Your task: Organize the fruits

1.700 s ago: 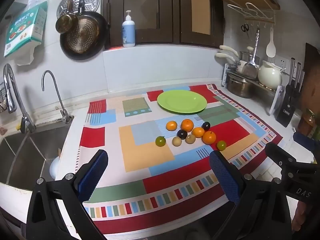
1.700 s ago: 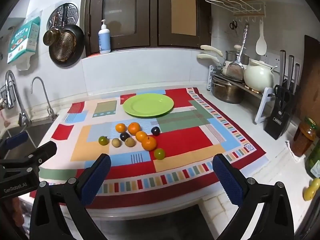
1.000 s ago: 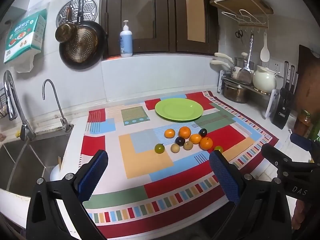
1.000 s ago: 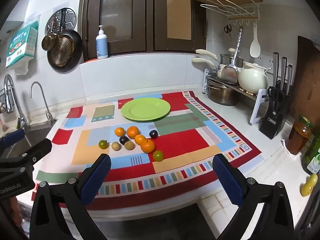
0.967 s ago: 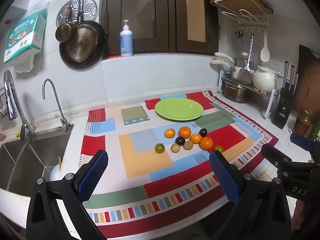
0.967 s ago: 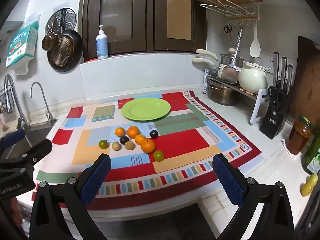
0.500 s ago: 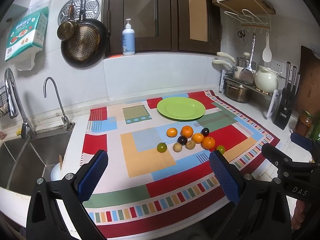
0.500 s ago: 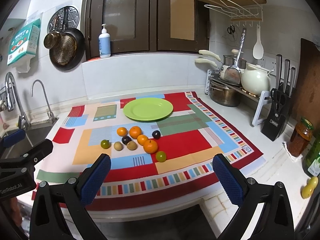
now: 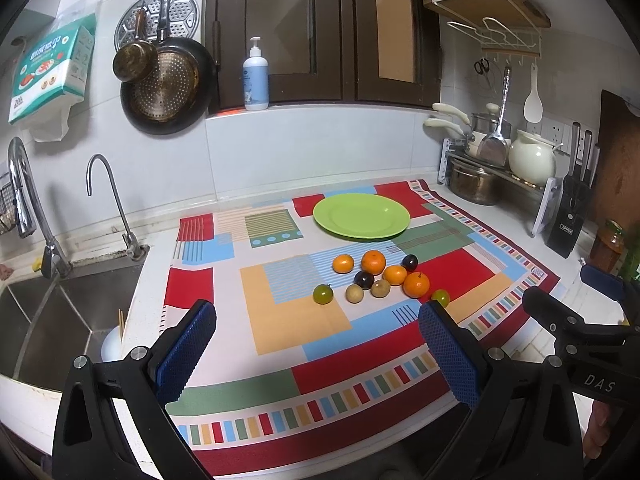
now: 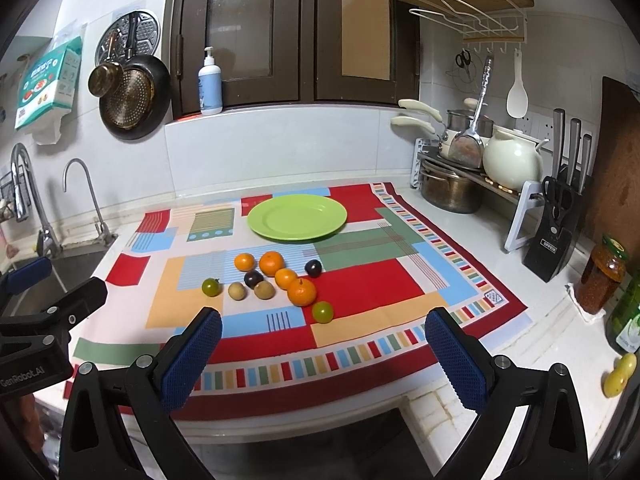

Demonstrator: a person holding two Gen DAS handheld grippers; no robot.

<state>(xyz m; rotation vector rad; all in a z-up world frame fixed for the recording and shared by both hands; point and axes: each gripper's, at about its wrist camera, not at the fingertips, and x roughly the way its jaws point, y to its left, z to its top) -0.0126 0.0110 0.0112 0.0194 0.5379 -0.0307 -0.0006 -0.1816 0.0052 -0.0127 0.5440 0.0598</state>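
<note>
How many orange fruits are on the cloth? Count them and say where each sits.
4, all in the cluster before the green plate: back-left orange, back-middle orange, center orange, front-right orange. None appears hidden.

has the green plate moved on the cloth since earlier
No. The green plate sits on the same red and blue patches of the cloth, behind the fruit; only the cameras shifted.

A loose cluster of small round orange, dark purple, tan and green fruits point(image 9: 378, 280) lies on the colourful patchwork cloth point(image 9: 280, 320), near the bare round green plate point(image 9: 361, 216) behind it.
</note>
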